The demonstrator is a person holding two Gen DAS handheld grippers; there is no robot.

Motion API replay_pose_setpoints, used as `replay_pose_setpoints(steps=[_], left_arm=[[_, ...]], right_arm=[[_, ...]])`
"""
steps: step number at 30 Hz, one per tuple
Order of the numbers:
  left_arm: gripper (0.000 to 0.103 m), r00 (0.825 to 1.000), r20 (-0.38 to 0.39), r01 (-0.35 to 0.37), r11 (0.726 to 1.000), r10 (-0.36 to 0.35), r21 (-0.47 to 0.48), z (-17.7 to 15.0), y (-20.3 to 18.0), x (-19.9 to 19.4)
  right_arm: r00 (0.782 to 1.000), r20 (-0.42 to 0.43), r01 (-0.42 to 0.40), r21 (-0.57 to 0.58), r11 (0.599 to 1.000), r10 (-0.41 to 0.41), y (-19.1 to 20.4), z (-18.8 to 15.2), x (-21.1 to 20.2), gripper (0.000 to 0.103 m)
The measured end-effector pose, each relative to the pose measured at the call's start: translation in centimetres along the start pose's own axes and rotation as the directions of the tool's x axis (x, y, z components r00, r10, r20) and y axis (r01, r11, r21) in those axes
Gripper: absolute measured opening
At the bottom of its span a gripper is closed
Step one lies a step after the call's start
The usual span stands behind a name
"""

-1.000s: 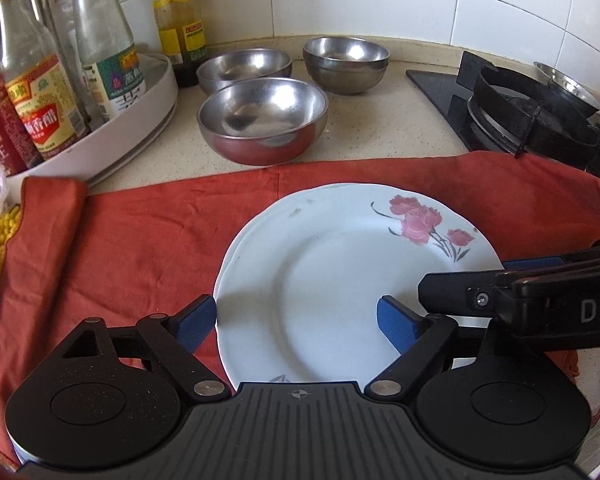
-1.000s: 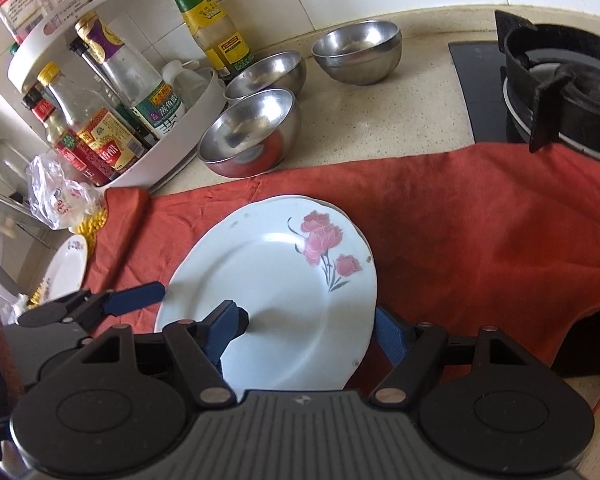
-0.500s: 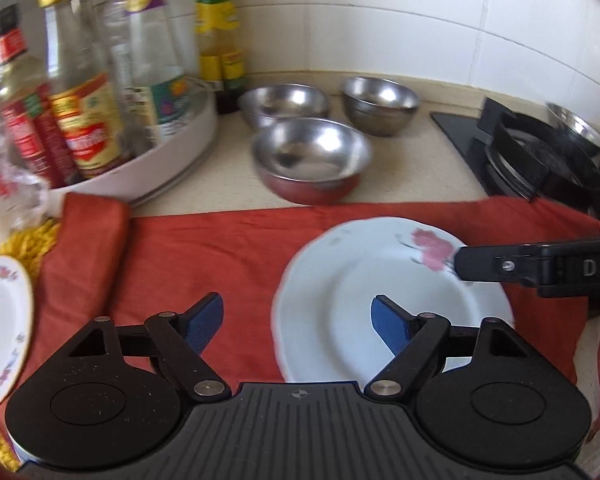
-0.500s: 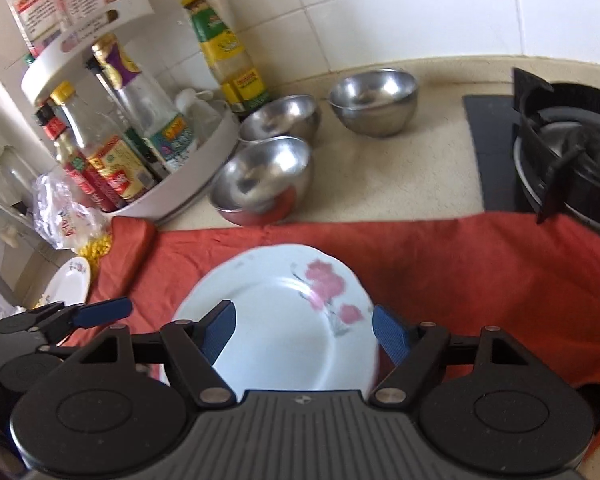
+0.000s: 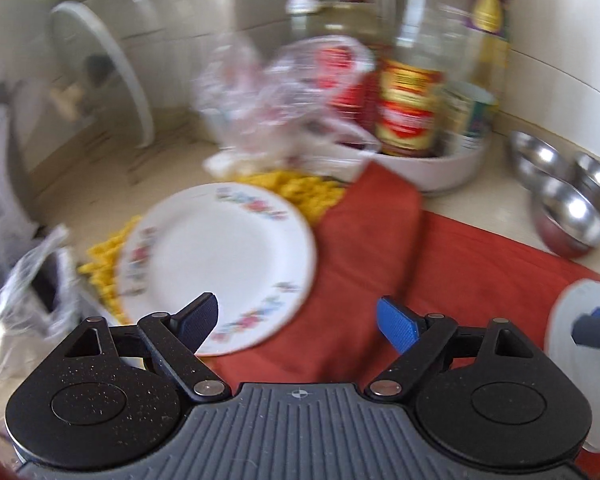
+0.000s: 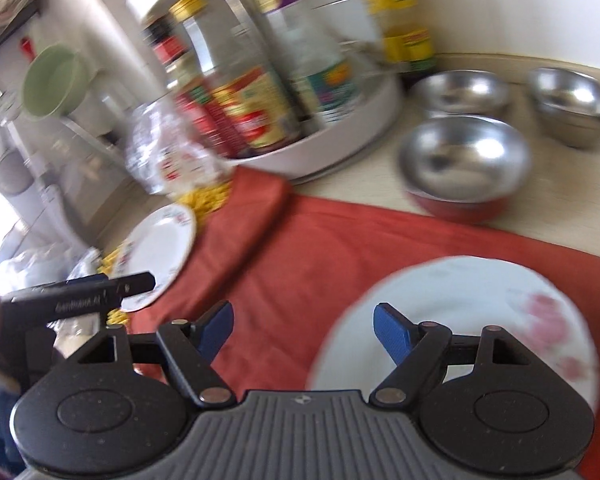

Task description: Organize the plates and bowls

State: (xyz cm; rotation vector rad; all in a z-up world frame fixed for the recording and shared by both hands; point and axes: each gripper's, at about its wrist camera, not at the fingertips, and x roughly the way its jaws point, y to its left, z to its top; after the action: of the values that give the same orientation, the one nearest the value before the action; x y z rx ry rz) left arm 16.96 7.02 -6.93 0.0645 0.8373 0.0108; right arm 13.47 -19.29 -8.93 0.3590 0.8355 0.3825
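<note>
Almost nothing here can be read. In your right wrist view, at about 9 o'clock, the black arm of the left gripper (image 6: 100,292) carries a line of pale lettering, but it is too smeared to spell out. The bottle labels (image 6: 256,116) on the white turntable rack (image 6: 364,136), toward 12 o'clock, show red and yellow print blurred past reading. In your left wrist view, the same labels (image 5: 410,108) at 1 o'clock are equally illegible

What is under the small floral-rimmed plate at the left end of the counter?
Yellow kernel-like bits spread from beneath the small plate at its far and left edges; its right edge overlaps the red cloth. Anything under its middle is covered.
</note>
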Motion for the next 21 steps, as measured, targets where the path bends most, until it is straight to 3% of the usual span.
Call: replay_pose_setpoints(steps=[5,16,21], left_arm=[[0.092,0.999,-0.028,-0.049,0.994,0.047,-0.1,-0.1,4.5,1.1],[0.095,1.0,-0.001,0.027,0.981,-0.028,-0.194,0.4,9.0,3.3],[0.095,0.993,-0.024,0.106,0.969,-0.114,-0.222,0.5,10.1,4.8]], right_arm=[[0.998,-0.043,-0.045,-0.068,0.997,0.043,2.9,0.9,2.9,0.076],[0.989,-0.12,-0.102,-0.13,0.986,0.086,7.0,3.6,9.5,0.076],[0.983,-0.153,-0.125,-0.152,0.981,0.101,8.6,4.9,12.8,0.076]])
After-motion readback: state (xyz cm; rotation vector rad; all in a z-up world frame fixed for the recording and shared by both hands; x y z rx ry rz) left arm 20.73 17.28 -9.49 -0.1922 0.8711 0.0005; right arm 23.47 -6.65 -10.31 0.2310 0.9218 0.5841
